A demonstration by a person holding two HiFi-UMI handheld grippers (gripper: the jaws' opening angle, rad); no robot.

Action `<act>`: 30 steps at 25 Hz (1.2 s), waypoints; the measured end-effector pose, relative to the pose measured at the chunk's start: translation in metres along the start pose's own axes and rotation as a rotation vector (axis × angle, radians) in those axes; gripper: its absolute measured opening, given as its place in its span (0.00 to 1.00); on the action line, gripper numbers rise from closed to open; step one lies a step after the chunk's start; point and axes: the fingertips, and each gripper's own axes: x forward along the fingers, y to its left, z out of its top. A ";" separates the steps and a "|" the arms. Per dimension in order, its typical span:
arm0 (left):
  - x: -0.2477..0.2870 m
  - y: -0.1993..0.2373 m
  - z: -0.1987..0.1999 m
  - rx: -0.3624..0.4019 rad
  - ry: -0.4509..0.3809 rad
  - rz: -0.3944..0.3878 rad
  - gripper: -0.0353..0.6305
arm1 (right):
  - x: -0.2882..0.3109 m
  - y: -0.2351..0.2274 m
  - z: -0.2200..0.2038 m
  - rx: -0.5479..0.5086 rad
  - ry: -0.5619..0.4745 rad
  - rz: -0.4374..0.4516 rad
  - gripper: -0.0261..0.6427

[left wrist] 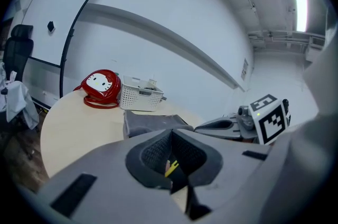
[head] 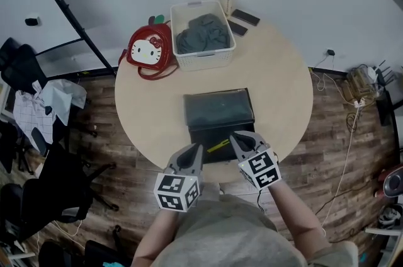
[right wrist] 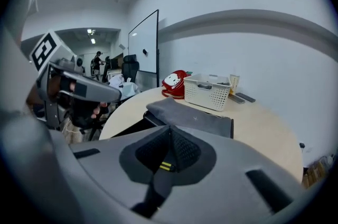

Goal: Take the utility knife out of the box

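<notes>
An open black box (head: pixel 203 133) lies on the round table (head: pixel 151 114) near its front edge, its lid (head: pixel 217 107) folded back. Inside the box lies the yellow utility knife (head: pixel 218 147). My left gripper (head: pixel 196 148) hovers at the box's front left corner with its jaws together and nothing between them. My right gripper (head: pixel 234 136) is over the box's front right, just right of the knife, also shut and empty. In the left gripper view the knife (left wrist: pixel 171 167) shows as a yellow sliver below the closed jaws. It shows the same way in the right gripper view (right wrist: pixel 166 166).
A white basket (head: pixel 217 50) with grey cloth stands at the table's far side. A red cartoon-cat bag (head: pixel 146 51) lies to its left, with a cup (head: pixel 226 1) and two dark flat devices (head: pixel 244 17) behind it. Office chairs (head: pixel 25 70) stand at the left, cables (head: pixel 346 152) trail at the right.
</notes>
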 end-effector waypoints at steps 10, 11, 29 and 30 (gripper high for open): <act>0.022 0.022 0.002 -0.029 0.027 0.018 0.06 | 0.046 0.008 -0.048 -0.267 0.278 0.225 0.04; 0.023 0.024 0.002 -0.033 0.030 0.020 0.06 | 0.049 0.012 -0.054 -0.303 0.307 0.258 0.04; 0.023 0.045 0.004 -0.069 0.020 0.051 0.06 | 0.077 0.044 -0.108 -0.634 0.558 0.533 0.22; 0.023 0.046 0.004 -0.069 0.020 0.050 0.06 | 0.078 0.043 -0.108 -0.639 0.556 0.527 0.21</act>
